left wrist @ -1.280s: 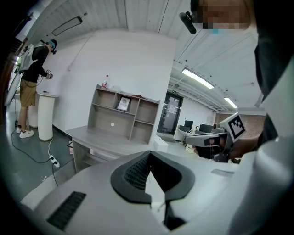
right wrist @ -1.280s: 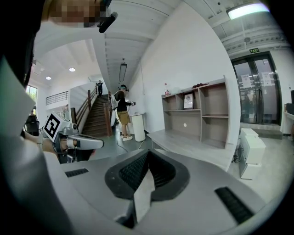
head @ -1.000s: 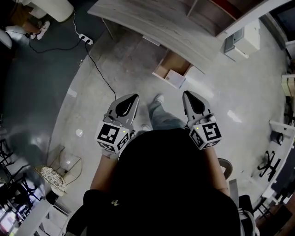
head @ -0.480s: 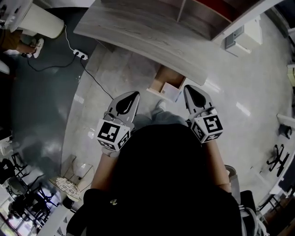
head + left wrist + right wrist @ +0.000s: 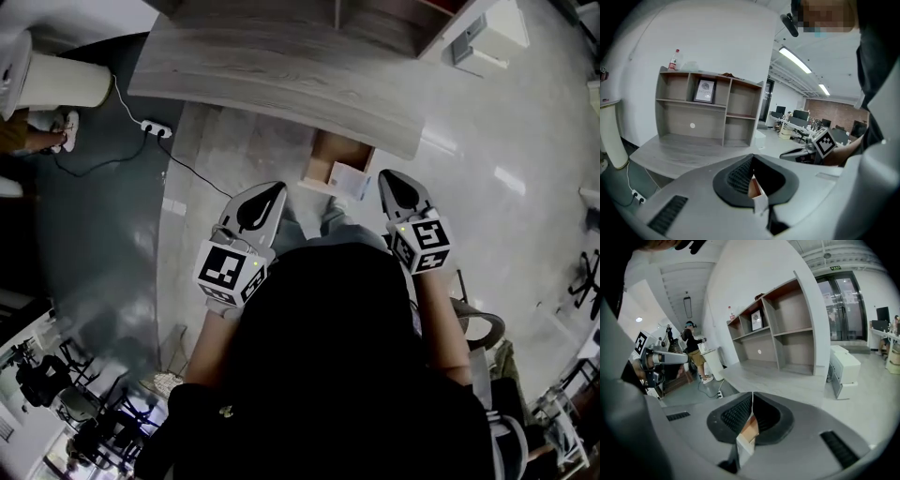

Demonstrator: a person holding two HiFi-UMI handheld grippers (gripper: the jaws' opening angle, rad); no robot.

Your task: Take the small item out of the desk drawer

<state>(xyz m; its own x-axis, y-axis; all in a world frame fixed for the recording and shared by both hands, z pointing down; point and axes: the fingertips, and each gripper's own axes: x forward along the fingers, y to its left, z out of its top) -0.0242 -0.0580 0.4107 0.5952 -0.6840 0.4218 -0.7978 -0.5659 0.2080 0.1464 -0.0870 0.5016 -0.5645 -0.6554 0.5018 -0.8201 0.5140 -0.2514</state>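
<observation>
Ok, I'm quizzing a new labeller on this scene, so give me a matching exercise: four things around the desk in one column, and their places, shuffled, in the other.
Things
1. drawer
2. power strip
3. framed picture
4. bottle

Places
A. on top of the shelf unit
B. pulled open below the front edge of the desk
C. on the dark floor, by the desk's left end in the head view
D. inside the upper middle shelf compartment

Pairs: 1-B, 2-C, 3-D, 4-A
</observation>
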